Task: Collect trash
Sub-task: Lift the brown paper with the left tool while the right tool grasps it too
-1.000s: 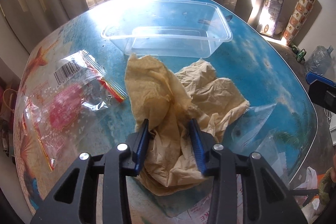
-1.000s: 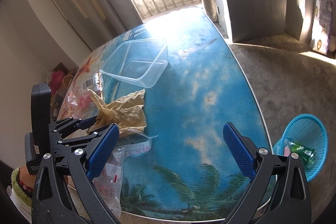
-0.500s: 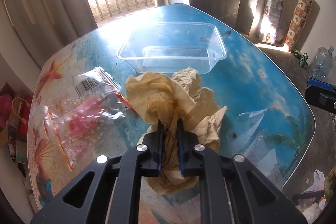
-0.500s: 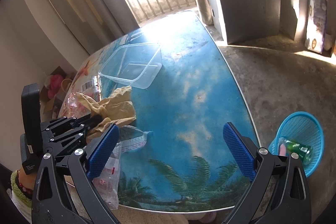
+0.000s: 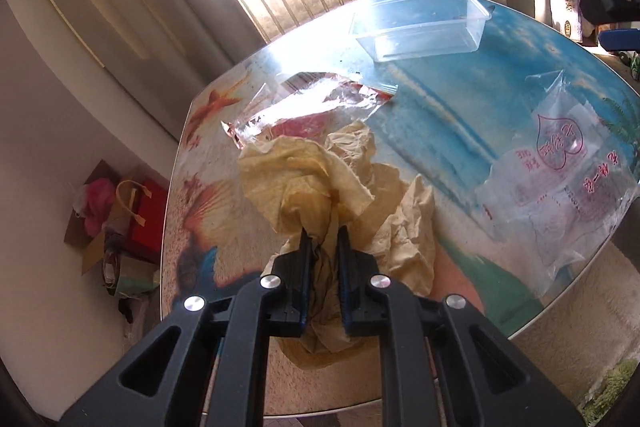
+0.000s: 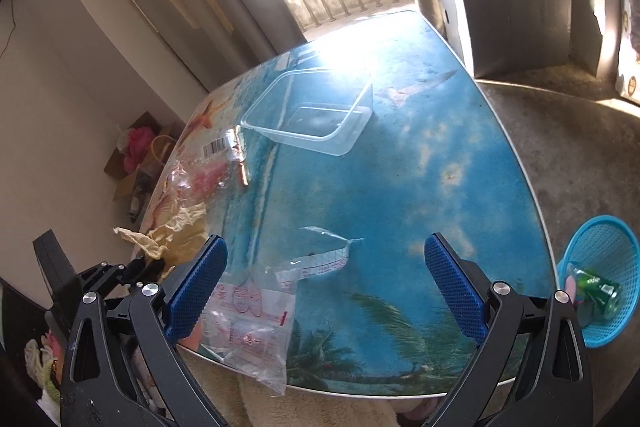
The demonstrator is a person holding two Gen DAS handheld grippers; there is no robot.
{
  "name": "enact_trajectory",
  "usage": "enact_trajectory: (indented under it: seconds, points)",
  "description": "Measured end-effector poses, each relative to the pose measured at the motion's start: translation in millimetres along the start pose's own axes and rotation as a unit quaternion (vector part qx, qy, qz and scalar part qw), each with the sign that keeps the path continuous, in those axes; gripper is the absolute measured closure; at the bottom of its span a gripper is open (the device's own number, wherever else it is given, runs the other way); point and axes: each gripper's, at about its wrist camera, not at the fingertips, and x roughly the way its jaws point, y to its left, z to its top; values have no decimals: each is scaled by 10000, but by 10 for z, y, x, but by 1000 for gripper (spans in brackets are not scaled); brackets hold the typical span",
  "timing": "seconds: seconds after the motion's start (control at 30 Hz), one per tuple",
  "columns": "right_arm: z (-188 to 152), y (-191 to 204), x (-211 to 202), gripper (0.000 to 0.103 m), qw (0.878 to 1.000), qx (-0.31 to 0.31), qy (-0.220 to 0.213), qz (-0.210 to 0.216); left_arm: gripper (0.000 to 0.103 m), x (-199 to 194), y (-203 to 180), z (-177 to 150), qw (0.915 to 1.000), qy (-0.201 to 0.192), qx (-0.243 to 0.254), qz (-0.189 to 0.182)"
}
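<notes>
My left gripper (image 5: 323, 241) is shut on a crumpled yellow-brown paper (image 5: 312, 183) and holds it above the table's near left corner; the paper also shows in the right wrist view (image 6: 176, 235). My right gripper (image 6: 326, 281) is open and empty above the table's front edge. On the beach-print table (image 6: 400, 163) lie a clear plastic container (image 6: 312, 115), a clear wrapper with a barcode and red print (image 6: 208, 171) and a clear bag with red writing (image 6: 248, 323). A blue trash basket (image 6: 604, 279) with a green can stands on the floor at the right.
A grey cabinet (image 6: 516, 15) with a red flask stands behind the table. Bags and boxes (image 5: 116, 223) lie on the floor at the left. A bright balcony door is at the back.
My left gripper closed on the yellow-brown paper, lifted it and drew it back toward the table's near left corner. The right gripper stayed open and moved little.
</notes>
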Motion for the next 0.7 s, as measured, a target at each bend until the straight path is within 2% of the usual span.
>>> enact_trajectory:
  seconds: [0.1, 0.2, 0.27, 0.37, 0.57, 0.63, 0.7]
  points:
    - [34, 251, 135, 9, 9983, -82, 247, 531, 91, 15, -75, -126, 9999, -97, -72, 117]
    - [112, 502, 359, 27, 9935, -122, 680, 909, 91, 59, -169, -259, 9996, -198, -81, 186]
    - [178, 643, 548, 43, 9879, -104, 1045, 1140, 90, 69, -226, -335, 9989, -352, -52, 307]
    - [250, 839, 885, 56, 9769, -90, 1682, 1316, 90, 65, -294, -425, 9968, -629, 119, 489]
    - [189, 1020, 1580, 70, 9504, 200, 2904, 1098, 90, 29, -351, -477, 9947, -881, 163, 514]
    - [142, 996, 1707, 75, 9477, 323, 3059, 848, 90, 14, -349, -498, 9943, -945, 130, 486]
    - [106, 948, 1781, 78, 9451, 535, 3128, 782, 90, 3, -350, -541, 9935, -1026, 125, 468]
